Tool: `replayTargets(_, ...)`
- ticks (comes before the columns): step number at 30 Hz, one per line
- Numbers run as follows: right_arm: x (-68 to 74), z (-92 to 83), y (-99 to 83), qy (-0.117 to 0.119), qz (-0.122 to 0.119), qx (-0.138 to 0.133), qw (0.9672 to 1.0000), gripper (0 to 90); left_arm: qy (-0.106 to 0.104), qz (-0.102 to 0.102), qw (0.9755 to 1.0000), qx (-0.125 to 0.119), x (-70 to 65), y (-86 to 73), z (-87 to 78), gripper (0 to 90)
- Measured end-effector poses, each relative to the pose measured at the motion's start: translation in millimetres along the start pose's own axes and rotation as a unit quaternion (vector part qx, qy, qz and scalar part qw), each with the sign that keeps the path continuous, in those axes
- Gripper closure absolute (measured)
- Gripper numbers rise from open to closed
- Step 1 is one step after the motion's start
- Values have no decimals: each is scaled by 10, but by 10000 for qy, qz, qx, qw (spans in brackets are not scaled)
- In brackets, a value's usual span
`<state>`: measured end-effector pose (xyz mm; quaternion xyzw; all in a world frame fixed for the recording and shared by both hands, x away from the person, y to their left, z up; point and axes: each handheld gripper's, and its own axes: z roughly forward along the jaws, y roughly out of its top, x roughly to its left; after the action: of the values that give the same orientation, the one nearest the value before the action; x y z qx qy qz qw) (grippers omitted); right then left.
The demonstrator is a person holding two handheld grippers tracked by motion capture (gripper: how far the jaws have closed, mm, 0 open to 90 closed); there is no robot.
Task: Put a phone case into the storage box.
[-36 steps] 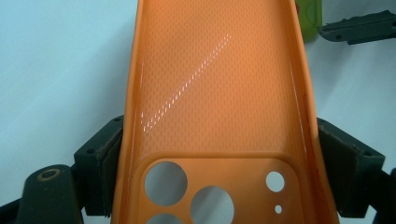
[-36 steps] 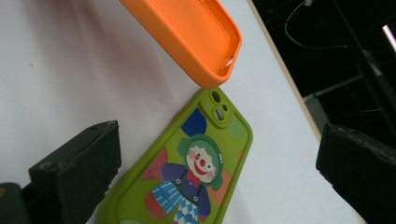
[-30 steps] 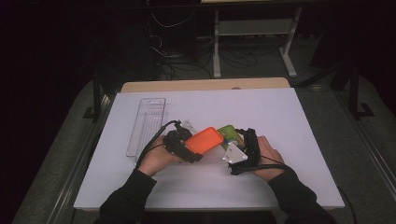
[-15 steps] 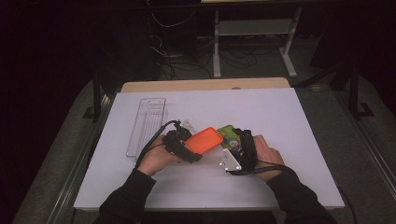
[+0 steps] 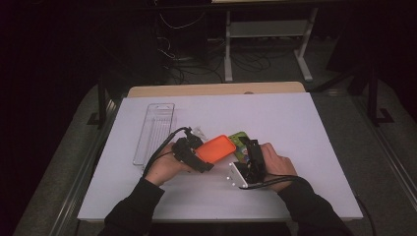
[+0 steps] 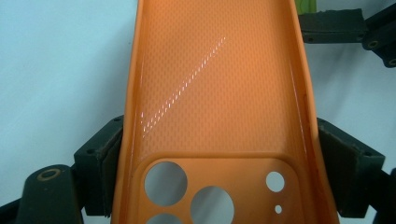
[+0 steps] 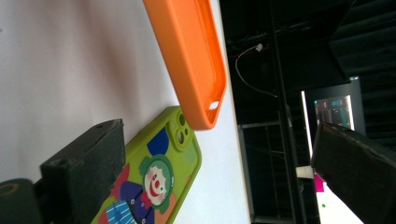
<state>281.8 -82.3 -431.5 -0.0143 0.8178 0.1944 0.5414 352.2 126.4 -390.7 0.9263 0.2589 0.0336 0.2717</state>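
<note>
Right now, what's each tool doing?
Left tool: closed on the orange phone case.
Right tool: open, holding nothing; green clown phone case lies beside one jaw.

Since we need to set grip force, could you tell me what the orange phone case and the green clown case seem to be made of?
The orange phone case looks like soft silicone or flexible plastic: its inside has a fine dimpled texture with a glossy streak of reflection. The green clown case looks like smooth, slightly glossy plastic or rubber with a printed picture; the material itself cannot be told for certain.

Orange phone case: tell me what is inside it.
The orange phone case is empty in the left gripper view: only its textured inner face and camera cutouts. The left gripper clamps its sides; its lower end is cut off.
</note>
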Motion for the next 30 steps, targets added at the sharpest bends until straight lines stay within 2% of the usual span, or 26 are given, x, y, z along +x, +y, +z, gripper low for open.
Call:
replayTargets(1,-1,-3,6,-34,-45,-15,10000,40,-30,-66,10000,-52,-13,0,8,158)
replayTargets(5,26,-1,38,-138,-125,-62,9998,61,-21,43,10000,2,-20,11,-2,158)
replayTargets(6,15,10,41,-160,-357,-131,9991,70,-29,52,10000,-2,-25,14,-2,158)
replayTargets(8,33,17,66,-203,-487,-194,9984,98,-24,23,10000,-42,-44,19,2,158)
replayTargets(10,61,14,105,-304,-510,-249,9979,128,-36,25,10000,-55,-53,21,5,158)
replayTargets(11,71,18,117,-288,-528,-277,9978,134,-47,108,9999,-4,-45,24,1,158)
replayTargets(13,95,26,145,-312,-621,-269,9972,160,-54,48,9999,-80,-64,25,12,158)
replayTargets(17,133,38,179,-359,-829,-320,9954,249,-75,162,9998,-23,-64,33,-6,158)
replayTargets(19,148,41,188,-338,-853,-304,9953,300,-105,86,9999,-91,-81,35,-2,158)
replayTargets(20,164,45,198,-336,-939,-319,9945,342,-107,137,9998,-53,-81,39,-9,158)
replayTargets(22,170,45,202,-355,-975,-314,9941,357,-114,212,9997,-19,-78,41,-14,158)
replayTargets(23,181,46,206,-380,-1006,-311,9937,385,-118,130,9998,-100,-94,40,-1,158)
replayTargets(24,190,51,210,-364,-1047,-321,9933,399,-121,140,9998,-106,-99,40,0,158)
replayTargets(26,203,47,220,-323,-1085,-298,9931,435,-128,255,9996,-48,-93,44,-6,158)
replayTargets(30,228,46,238,-390,-1150,-372,9919,543,-149,177,9997,-113,-110,41,7,158)
